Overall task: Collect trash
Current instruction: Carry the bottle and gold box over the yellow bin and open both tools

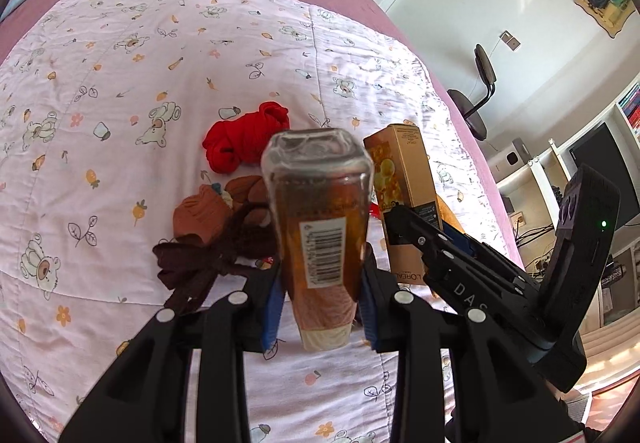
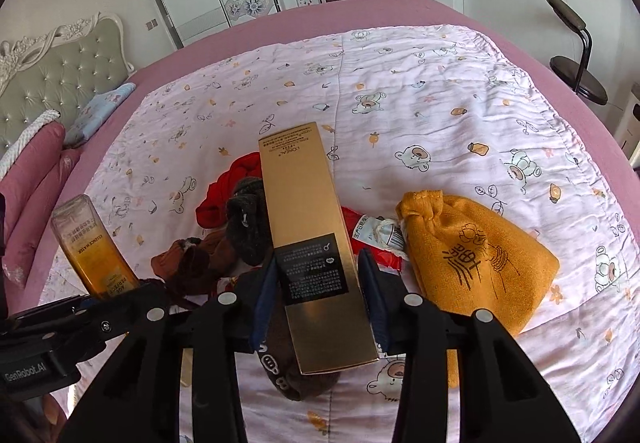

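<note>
Left gripper (image 1: 320,307) is clamped on an amber glass bottle (image 1: 318,219), raised above the printed quilt (image 1: 120,91). Right gripper (image 2: 318,301) grips a gold carton (image 2: 310,243) between its pads, above socks (image 2: 248,227) and beside an orange pouch (image 2: 476,259).

Both grippers (image 1: 320,307) (image 2: 318,303) clamped, angled downward

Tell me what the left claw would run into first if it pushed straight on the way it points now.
Probably the red cloth. The left claw, shut on the amber bottle, aims down at the clothes heap on the quilt; the bottle's far end would likely touch first, though depth is unclear.
</note>
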